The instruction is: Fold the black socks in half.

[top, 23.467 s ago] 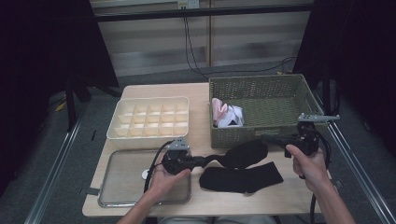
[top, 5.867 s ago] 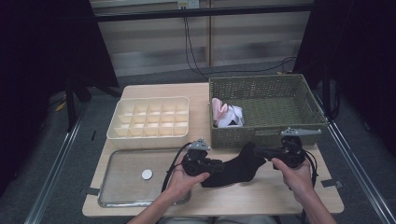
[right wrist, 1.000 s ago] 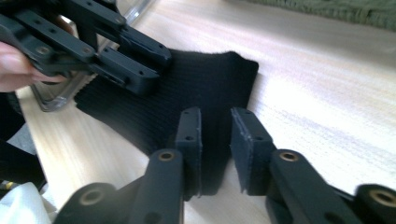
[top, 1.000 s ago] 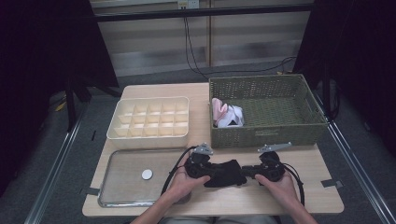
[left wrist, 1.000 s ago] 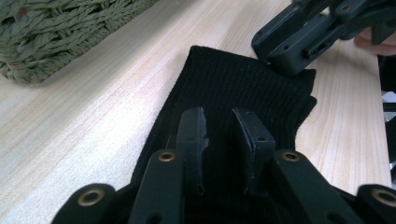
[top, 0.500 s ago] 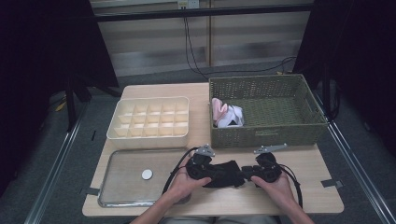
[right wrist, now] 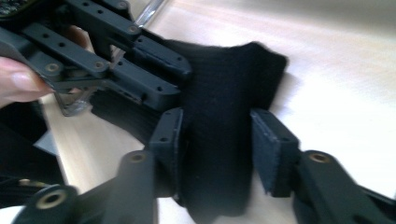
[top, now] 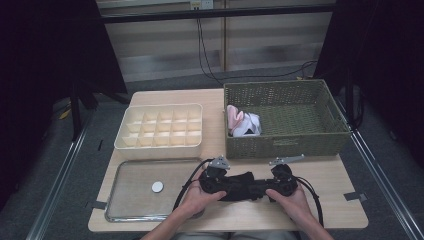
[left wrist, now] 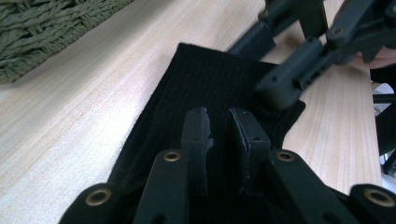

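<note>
**Folding the black sock at the table's front edge**

The black sock (top: pixel 243 186) lies bunched on the table (top: pixel 330 175), just before the green basket (top: pixel 285 120). The left gripper (left wrist: pixel 223 135) is pinched on its fabric. The right gripper (right wrist: pixel 219 149) straddles the folded end; its jaws have just been closing a little, one pad (right wrist: pixel 273 149) apparently standing clear. I'd say: keep the left pinch firm, let the right bite fully, then bring the ends together evenly. The tray (top: pixel 130 200) and compartment box (top: pixel 160 125) sit clear.
</note>
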Tool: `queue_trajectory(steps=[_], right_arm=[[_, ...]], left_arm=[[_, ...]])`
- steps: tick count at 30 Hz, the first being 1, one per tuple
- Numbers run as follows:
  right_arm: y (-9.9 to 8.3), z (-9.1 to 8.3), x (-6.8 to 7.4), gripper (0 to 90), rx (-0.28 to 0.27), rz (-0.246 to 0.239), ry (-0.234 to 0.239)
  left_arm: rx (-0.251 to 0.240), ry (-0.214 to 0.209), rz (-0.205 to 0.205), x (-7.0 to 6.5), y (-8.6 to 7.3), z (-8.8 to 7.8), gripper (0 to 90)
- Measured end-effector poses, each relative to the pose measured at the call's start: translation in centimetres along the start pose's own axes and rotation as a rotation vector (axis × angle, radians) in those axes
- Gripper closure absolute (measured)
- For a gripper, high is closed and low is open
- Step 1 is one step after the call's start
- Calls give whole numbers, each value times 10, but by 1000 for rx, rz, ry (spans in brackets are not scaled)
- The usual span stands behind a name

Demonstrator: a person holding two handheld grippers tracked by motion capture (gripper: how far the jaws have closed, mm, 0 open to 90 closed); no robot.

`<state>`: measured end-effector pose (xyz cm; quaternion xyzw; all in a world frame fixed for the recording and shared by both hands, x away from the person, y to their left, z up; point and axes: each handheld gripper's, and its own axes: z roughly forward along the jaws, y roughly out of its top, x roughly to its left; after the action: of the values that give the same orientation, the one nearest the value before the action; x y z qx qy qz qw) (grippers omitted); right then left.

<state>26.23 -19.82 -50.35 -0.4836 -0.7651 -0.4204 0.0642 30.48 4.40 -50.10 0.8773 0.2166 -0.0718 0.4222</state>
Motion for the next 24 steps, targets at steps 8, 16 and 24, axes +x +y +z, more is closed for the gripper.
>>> queue_trajectory(steps=[8, 16, 24], right_arm=[[2, -3, 2, 764, -75, 42, 39], [6, -6, 13, 803, -109, 1, 33], [7, -13, 8, 813, -74, -1, 5]], left_arm=[[-2, -3, -10, 1, 0, 1, 773], [-6, 6, -22, -2, 0, 2, 782], [-12, -13, -38, -2, 5, -7, 736]])
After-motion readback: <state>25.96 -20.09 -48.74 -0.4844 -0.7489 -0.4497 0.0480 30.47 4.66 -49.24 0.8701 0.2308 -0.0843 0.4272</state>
